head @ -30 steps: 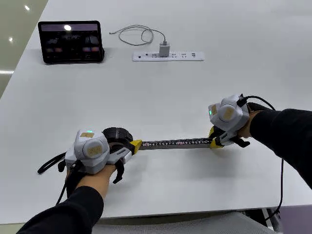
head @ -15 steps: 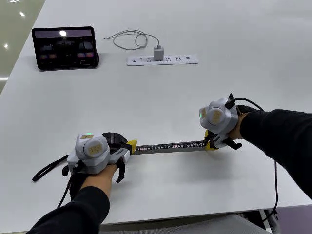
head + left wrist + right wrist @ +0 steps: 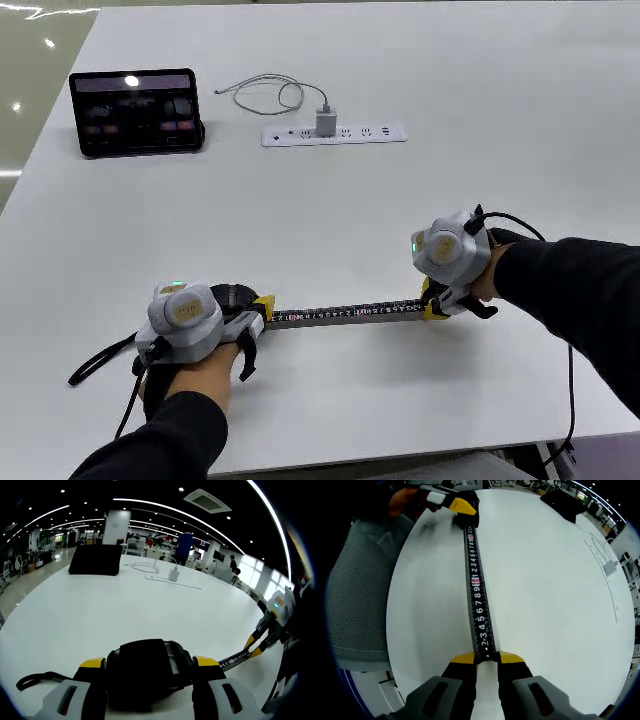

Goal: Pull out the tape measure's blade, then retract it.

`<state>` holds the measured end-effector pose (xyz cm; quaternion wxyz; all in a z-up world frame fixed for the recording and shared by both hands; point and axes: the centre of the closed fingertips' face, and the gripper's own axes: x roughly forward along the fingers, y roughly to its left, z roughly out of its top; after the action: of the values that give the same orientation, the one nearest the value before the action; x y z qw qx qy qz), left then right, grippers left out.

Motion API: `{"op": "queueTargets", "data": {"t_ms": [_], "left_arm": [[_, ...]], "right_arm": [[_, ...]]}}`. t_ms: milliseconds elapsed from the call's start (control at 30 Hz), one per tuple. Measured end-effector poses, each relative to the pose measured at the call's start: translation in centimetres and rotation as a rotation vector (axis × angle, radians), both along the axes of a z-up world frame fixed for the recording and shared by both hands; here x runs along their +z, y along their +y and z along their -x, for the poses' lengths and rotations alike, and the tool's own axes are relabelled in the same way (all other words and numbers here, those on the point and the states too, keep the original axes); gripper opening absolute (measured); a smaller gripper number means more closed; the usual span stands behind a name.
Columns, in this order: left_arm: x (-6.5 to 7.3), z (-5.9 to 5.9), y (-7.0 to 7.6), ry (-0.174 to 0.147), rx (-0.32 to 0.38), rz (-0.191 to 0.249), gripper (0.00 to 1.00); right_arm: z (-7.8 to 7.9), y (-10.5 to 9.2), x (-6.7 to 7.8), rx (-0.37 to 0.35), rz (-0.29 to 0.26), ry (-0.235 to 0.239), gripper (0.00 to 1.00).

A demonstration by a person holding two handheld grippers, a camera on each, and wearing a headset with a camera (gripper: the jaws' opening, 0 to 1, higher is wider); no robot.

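On the left side of the white surface (image 3: 330, 220), your left gripper (image 3: 247, 312) holds the tape measure (image 3: 230, 298). Its fingers (image 3: 92, 663) are pinching the round black case from both sides, and the case rests on the surface. From the case the blade (image 3: 345, 313) runs out to the right in a straight line. It lies low along the surface with its numbers facing up. At the far end of the blade is your right gripper (image 3: 432, 308). Its yellow-tipped fingers (image 3: 463, 658) are close together and pinch the tip of the blade between them. Far back on the surface, from left to right, a dark tablet (image 3: 137, 110) stands up, a white cable (image 3: 265, 92) lies in a loop, and a white charger (image 3: 326, 122) is plugged into a white power strip (image 3: 380, 132)
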<state>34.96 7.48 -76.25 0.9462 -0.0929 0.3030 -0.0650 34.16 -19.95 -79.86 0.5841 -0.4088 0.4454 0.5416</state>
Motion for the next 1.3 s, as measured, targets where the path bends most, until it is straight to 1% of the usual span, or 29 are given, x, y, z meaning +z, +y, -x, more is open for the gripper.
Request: {"op": "queueTargets", "data": {"t_ms": [67, 133, 200, 267, 367, 467, 700, 933, 1033, 1200, 1300], "left_arm": [[-0.1, 0.0, 0.0, 0.000, -0.002, 0.003, 0.65], [-0.1, 0.1, -0.1, 0.003, -0.012, -0.018, 0.65], [-0.3, 0.1, -0.2, 0.011, -0.026, -0.047, 0.65], [-0.4, 0.1, -0.2, 0.018, -0.060, -0.109, 0.64], [-0.5, 0.0, -0.1, 0.010, -0.054, -0.104, 0.64], [-0.4, 0.0, -0.1, 0.009, -0.053, -0.103, 0.64], [-0.5, 0.0, 0.0, 0.018, -0.055, -0.095, 0.63], [-0.5, 0.1, 0.0, 0.019, -0.056, -0.094, 0.63], [-0.5, 0.1, -0.1, 0.020, -0.056, -0.094, 0.63], [-0.5, 0.1, -0.1, 0.024, -0.058, -0.092, 0.63], [-0.5, 0.2, -0.1, 0.026, -0.058, -0.091, 0.63]], "right_arm": [[0.0, 0.1, 0.0, 0.000, 0.002, 0.000, 0.11], [0.0, 0.0, 0.0, -0.001, 0.007, 0.002, 0.11], [0.0, 0.1, 0.0, -0.004, 0.005, 0.005, 0.11], [0.1, 0.1, 0.0, -0.004, 0.001, 0.004, 0.11], [0.1, 0.1, 0.0, -0.005, 0.000, 0.005, 0.11], [0.0, 0.1, 0.0, -0.007, 0.000, 0.006, 0.11], [0.0, 0.2, 0.0, -0.023, 0.003, 0.012, 0.11], [0.1, 0.5, 0.1, -0.009, 0.001, 0.004, 0.11], [0.2, 0.7, 0.0, 0.003, 0.008, 0.002, 0.11], [0.2, 1.1, 0.0, -0.010, 0.033, 0.003, 0.11], [0.2, 1.3, 0.0, -0.004, 0.034, 0.004, 0.11]]}}
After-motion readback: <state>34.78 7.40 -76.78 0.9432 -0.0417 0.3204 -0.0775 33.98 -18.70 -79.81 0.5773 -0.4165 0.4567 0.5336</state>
